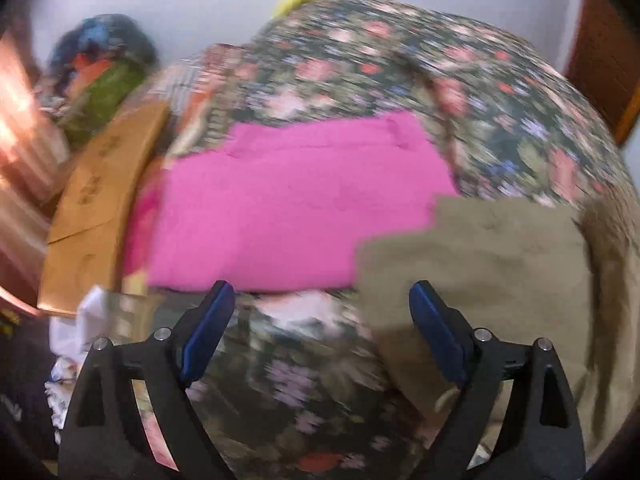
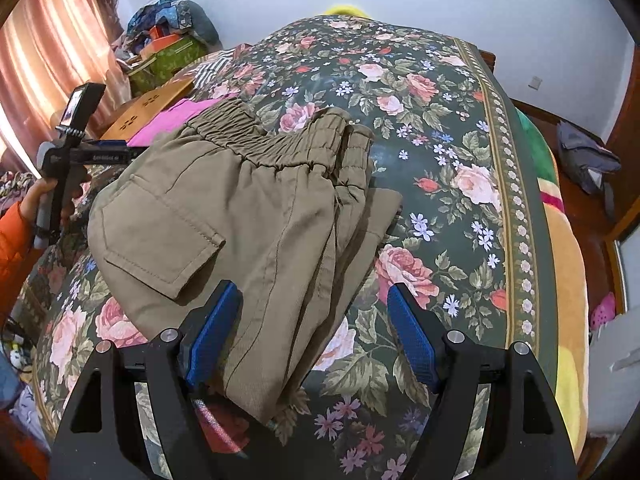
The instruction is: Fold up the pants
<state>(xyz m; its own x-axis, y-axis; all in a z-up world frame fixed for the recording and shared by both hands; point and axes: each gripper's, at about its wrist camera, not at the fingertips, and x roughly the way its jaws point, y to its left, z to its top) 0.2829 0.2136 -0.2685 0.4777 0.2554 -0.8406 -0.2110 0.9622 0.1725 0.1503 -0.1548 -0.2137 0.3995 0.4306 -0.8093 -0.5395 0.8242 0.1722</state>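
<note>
Olive-khaki pants (image 2: 240, 216) lie folded on the floral bedspread (image 2: 448, 128), elastic waistband toward the far side, a patch pocket facing up. My right gripper (image 2: 314, 300) is open above the near end of the pants and holds nothing. In the blurred left wrist view, the pants (image 1: 480, 264) lie at the right. My left gripper (image 1: 322, 300) is open and empty over the bedspread (image 1: 400, 60), just left of the pants. The left gripper also shows in the right wrist view (image 2: 100, 152), held by a hand at the pants' left edge.
A folded pink garment (image 1: 296, 204) lies on the bed beyond the left gripper, also visible at left (image 2: 168, 120). A wooden board (image 1: 96, 200) and a pile of boxes and clothes (image 2: 168, 40) stand at the far left. The bed's right edge (image 2: 560, 264) drops to the floor.
</note>
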